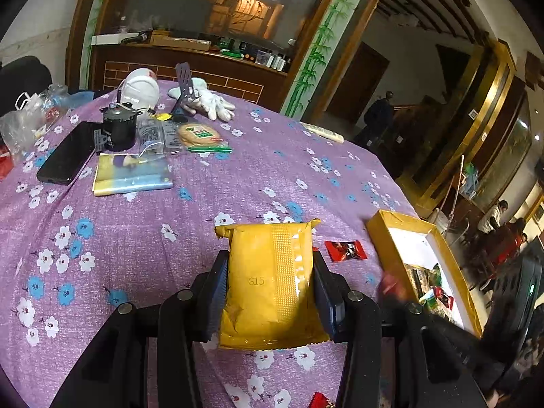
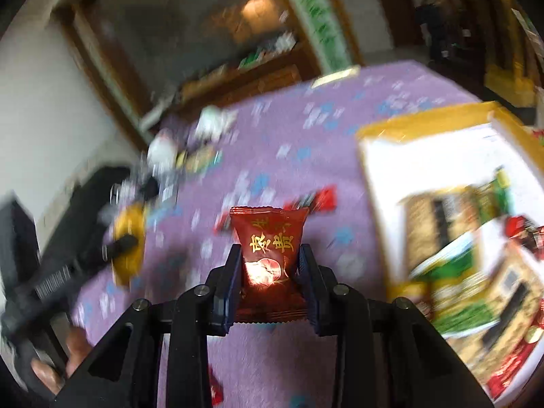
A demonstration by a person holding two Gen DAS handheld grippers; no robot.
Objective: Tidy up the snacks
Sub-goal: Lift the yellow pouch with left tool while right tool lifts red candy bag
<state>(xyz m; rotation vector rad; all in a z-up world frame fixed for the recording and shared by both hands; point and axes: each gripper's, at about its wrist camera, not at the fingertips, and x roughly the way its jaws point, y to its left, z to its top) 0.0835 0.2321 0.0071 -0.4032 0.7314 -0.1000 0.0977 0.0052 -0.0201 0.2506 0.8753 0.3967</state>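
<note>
We hold the yellow snack packet (image 1: 268, 282) in our left tongs (image 1: 270, 292), the pads pressing its two long sides, its long axis running straight out toward twelve o'clock and its crimped ends free. Our right tongs (image 2: 270, 282) are nearly closed on a small red candy sachet (image 2: 268, 255), which stands upright between the pads.

The yellow-rimmed box (image 1: 384, 227), where sorted snacks already lie, sits at about three o'clock from the left tongs and at about two o'clock from the right tongs (image 2: 425, 119). We judge the right hand the nearer, so the sachet should go in first, while the packet must swing right across the flowered cloth of the bench (image 1: 170, 238).

One loose red candy (image 1: 345, 250) lies between packet and box, another (image 1: 321, 401) near six o'clock.
</note>
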